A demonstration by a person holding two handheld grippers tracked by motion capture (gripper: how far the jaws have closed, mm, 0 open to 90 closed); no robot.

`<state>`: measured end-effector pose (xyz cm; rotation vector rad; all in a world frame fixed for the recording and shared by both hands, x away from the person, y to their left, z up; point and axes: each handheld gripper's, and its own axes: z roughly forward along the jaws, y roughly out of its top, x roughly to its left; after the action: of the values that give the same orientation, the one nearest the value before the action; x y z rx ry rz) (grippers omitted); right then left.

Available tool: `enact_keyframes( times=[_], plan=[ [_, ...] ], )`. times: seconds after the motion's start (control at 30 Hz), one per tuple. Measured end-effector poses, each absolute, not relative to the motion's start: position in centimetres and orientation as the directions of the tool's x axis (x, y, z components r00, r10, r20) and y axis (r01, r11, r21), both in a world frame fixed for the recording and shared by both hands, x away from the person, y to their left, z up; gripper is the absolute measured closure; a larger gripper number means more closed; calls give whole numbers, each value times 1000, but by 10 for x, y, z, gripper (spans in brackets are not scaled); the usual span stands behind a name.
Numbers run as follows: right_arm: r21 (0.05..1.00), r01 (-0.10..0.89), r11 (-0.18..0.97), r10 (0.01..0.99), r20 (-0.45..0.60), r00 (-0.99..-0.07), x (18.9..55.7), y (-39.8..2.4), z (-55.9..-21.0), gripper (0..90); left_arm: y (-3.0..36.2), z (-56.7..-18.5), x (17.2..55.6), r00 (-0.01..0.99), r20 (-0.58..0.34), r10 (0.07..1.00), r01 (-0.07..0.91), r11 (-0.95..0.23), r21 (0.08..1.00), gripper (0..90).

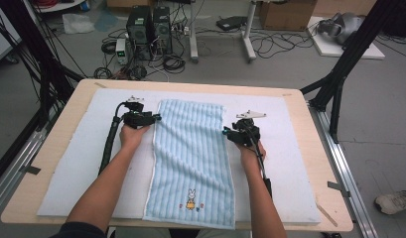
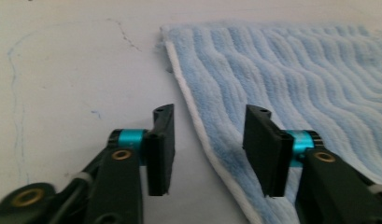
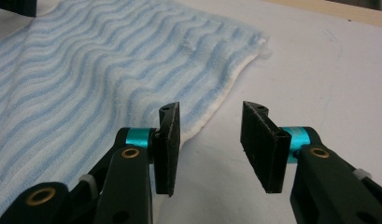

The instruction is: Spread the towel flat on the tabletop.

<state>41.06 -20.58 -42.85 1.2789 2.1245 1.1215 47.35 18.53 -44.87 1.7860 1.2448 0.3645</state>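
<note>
- Lying flat on the white mat [image 1: 295,163] that covers the table [image 1: 319,148], the towel [image 1: 190,158] runs its long axis from 12 to 6 o'clock in the high view, with the small rabbit motif [image 1: 191,196] at the 6 o'clock end near the person.
- The left gripper [image 1: 152,118] sits at the towel's 9 o'clock edge, toward the far end; the right gripper [image 1: 225,131] sits at the 3 o'clock edge, a little nearer the person than the left one.
- In the left gripper view, the left gripper [image 2: 207,149] has its fingers [image 2: 161,149] released and spread, straddling the towel's white hem [image 2: 198,126]: one finger over bare mat, the other over the striped pile. The far corner [image 2: 166,35] lies ahead at about 12 o'clock.
- In the right gripper view, the right gripper [image 3: 210,147] is likewise released, with the hem [image 3: 212,114] passing between its fingers [image 3: 169,147]. Its far corner [image 3: 261,44] lies ahead at about 1 o'clock.
- Neither gripper holds anything; whether the fingertips touch the cloth cannot be told.
- Judged from this, each side edge belongs to the hand beside it, and a pinch would call for closing across the hem, at right angles to the long axis.
</note>
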Motion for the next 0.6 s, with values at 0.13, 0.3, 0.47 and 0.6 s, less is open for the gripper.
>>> enact_keyframes(
  times=[0.13,0.3,0.47,0.6],
  plan=[
    [809,537,241,868,67,-491,411,-205,-429,575,186,-444,464,495,-256,830,587,-103,803,453],
    [802,555,222,877,85,-474,423,-200,-436,589,178,-445,452,526,-236,817,584,-145,799,446],
    [751,586,305,868,33,-495,436,-184,-449,598,172,-448,448,540,-244,805,604,-169,779,442],
    [733,563,382,832,-8,-555,442,-176,-446,802,171,-445,448,538,-245,807,594,-157,789,446]
  ],
)
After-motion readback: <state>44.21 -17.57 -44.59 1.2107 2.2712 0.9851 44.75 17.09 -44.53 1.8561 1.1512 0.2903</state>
